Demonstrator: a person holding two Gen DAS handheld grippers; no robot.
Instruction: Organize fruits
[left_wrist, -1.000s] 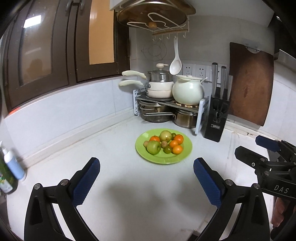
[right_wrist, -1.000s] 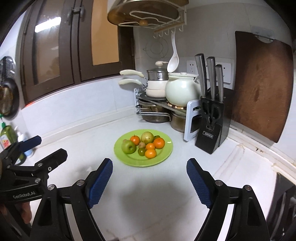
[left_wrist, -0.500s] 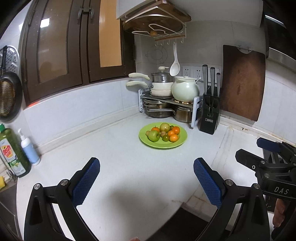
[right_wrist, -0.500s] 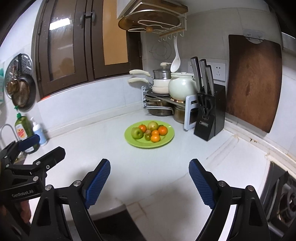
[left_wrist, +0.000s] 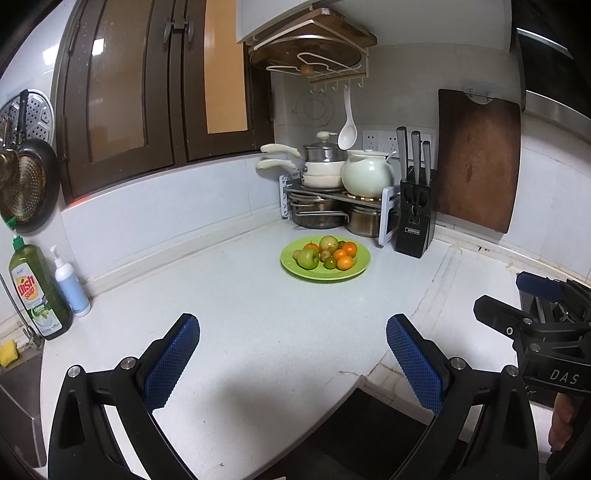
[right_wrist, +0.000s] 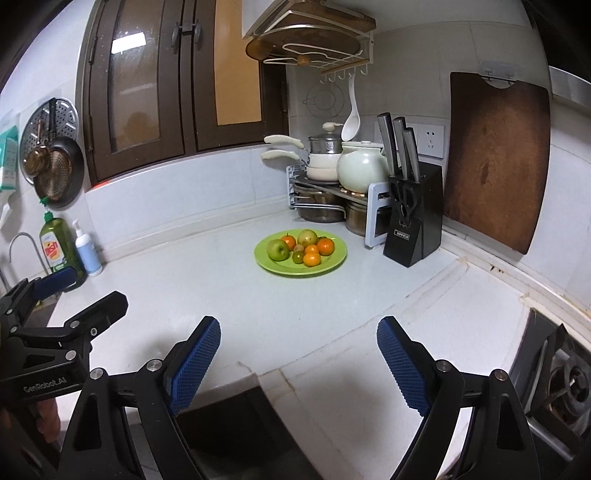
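Observation:
A green plate (left_wrist: 360, 269) (right_wrist: 336, 262) stands on the white counter near the corner. It holds a green apple (left_wrist: 308, 258) (right_wrist: 277, 250), a yellow-green apple (left_wrist: 328, 243) (right_wrist: 307, 237), several oranges (left_wrist: 345, 263) (right_wrist: 312, 260) and small green and brown fruits. My left gripper (left_wrist: 293, 332) is open and empty, well back from the plate over the counter's front edge. My right gripper (right_wrist: 298, 334) is open and empty, equally far back. Each gripper shows at the side of the other's view (left_wrist: 532, 295) (right_wrist: 70, 295).
A pot rack with pans and a white pot (left_wrist: 365, 175) and a black knife block (left_wrist: 415, 221) stand behind the plate. A brown cutting board (left_wrist: 476, 162) leans on the right wall. Dish soap (left_wrist: 35, 295) and a pump bottle (left_wrist: 72, 284) stand at the left. A stove burner (right_wrist: 565, 373) lies right.
Both grippers have pulled back from the plate, which now looks smaller and farther. The counter's front edge and the stove have come into view. Both stay open.

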